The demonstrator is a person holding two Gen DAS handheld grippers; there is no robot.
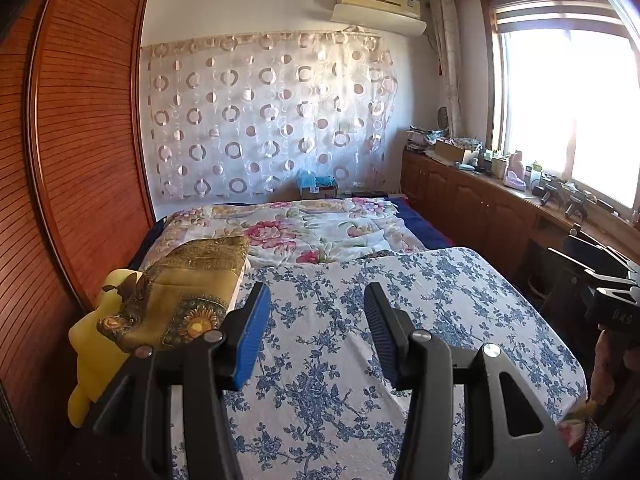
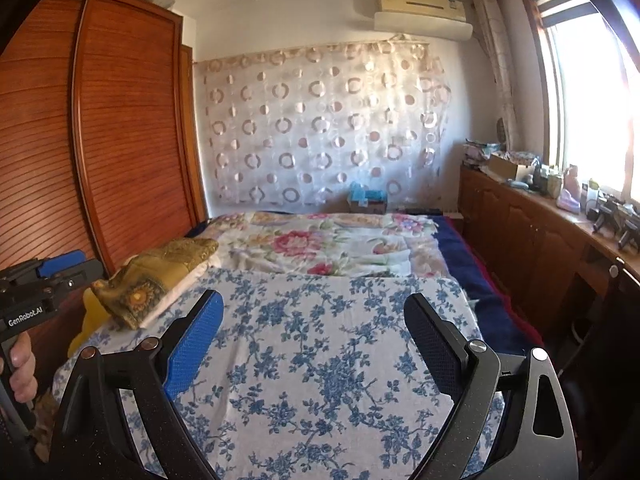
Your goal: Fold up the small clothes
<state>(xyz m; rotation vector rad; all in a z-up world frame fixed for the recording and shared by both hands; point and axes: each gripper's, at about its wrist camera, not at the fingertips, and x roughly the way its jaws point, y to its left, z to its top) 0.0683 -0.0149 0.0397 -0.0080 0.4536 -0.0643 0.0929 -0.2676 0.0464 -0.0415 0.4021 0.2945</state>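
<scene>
A white cloth with blue flowers [image 1: 360,320] lies flat over the near part of the bed, also in the right wrist view [image 2: 320,340]. At its left edge rests a folded gold patterned fabric [image 1: 192,280] [image 2: 160,276]. My left gripper [image 1: 316,300] hovers above the flowered cloth, open, with nothing between its blue-padded fingers. My right gripper [image 2: 314,308] also hangs open over the same cloth and holds nothing. A hand [image 2: 20,364] grips the left gripper's handle at the left edge of the right wrist view.
A yellow soft object [image 1: 92,340] sits beside the gold fabric, against the wooden wardrobe [image 1: 80,140]. A pink-flowered quilt [image 1: 312,228] covers the far half of the bed. A low wooden cabinet [image 1: 480,208] with clutter runs under the window on the right.
</scene>
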